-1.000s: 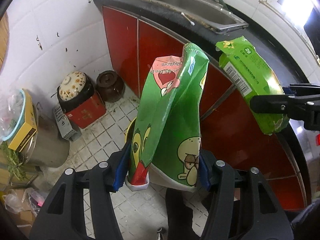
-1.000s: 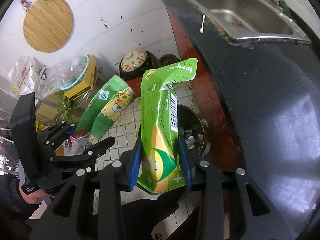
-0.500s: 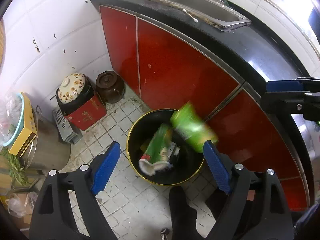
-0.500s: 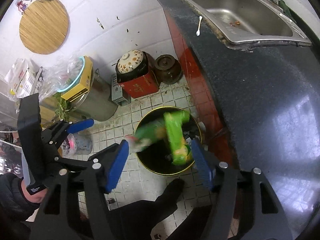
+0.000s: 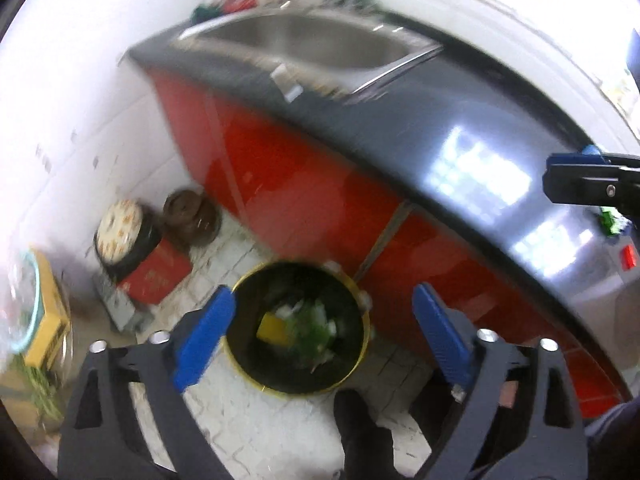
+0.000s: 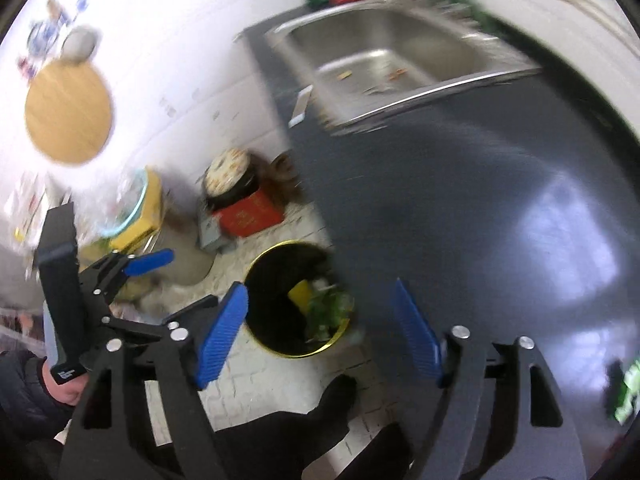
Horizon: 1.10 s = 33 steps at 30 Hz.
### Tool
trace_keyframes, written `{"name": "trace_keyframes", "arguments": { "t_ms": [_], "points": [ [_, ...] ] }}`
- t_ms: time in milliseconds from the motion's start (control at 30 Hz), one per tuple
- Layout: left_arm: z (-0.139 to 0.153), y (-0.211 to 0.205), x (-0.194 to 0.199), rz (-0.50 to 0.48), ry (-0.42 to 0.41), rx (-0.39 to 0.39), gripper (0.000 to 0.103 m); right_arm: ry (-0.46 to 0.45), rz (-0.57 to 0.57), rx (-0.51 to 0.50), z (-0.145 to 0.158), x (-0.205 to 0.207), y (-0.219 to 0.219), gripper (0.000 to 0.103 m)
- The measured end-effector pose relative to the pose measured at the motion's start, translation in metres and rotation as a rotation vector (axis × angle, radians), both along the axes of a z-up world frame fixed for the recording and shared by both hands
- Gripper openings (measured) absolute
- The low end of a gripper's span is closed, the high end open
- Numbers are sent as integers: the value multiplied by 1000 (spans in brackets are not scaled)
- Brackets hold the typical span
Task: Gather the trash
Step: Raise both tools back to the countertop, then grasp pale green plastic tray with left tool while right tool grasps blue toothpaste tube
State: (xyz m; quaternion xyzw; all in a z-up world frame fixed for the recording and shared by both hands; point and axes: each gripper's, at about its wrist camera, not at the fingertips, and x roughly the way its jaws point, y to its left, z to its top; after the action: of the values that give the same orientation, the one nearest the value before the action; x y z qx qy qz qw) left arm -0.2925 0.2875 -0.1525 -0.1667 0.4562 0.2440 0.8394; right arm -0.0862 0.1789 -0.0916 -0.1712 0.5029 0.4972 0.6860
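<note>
Left wrist view looks down past the left gripper (image 5: 320, 332) at a round black bin (image 5: 298, 328) with a yellow rim, standing on the tiled floor (image 5: 256, 428) just in front of the glossy red cabinet (image 5: 304, 196). Its jaws are opening and stand wide apart, with nothing between them. The trash (image 5: 308, 326) lies inside the bin: a yellow piece beside crumpled green and white wrappers, blurred. At the right edge the right gripper (image 5: 592, 178) pokes in over the dark table (image 5: 460, 120).

Right wrist view shows what that one does not: a round wooden board (image 6: 68, 112) on the white tiled wall, a green scrap (image 6: 630, 394) lying on the table at lower right, and the person's hand (image 6: 66, 390) gripping the left gripper's (image 6: 150, 260) handle. Here the right gripper (image 6: 320, 332) is also opening, blue pads far apart and bare, and the table edge hides part of the bin (image 6: 276, 300); the trash (image 6: 326, 308) sits against its right side.

Both views show the steel sink (image 6: 400, 52) sunk in the table, with small scraps on its floor in the right view. A floral lidded pot (image 5: 122, 232) rests on a red box (image 5: 160, 276), beside a brown jar (image 5: 192, 216).
</note>
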Motion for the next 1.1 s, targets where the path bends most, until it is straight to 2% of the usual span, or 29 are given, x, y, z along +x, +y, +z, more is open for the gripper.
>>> {"name": "trace_keyframes", "arguments": {
  "t_ms": [167, 367, 500, 600, 700, 867, 1100],
  "points": [
    [31, -43, 78, -169, -55, 7, 95, -70, -222, 23, 31, 56, -92, 77],
    [71, -136, 184, -456, -134, 14, 95, -167, -513, 24, 65, 114, -233, 77],
    [84, -210, 241, -630, -157, 5, 95, -203, -634, 10, 70, 132, -304, 77],
    [82, -251, 272, -690, -133, -23, 95, -215, -711, 3, 70, 141, -347, 77],
    [72, -281, 293, -707, -84, -52, 95, -206, -750, 8, 61, 153, -373, 77],
    [48, -304, 321, -657, 17, -105, 95, -174, -746, -3, 42, 176, -390, 77],
    [7, -312, 348, -445, 129, -146, 95, -128, -633, -60, -4, 234, -384, 77]
  ]
}}
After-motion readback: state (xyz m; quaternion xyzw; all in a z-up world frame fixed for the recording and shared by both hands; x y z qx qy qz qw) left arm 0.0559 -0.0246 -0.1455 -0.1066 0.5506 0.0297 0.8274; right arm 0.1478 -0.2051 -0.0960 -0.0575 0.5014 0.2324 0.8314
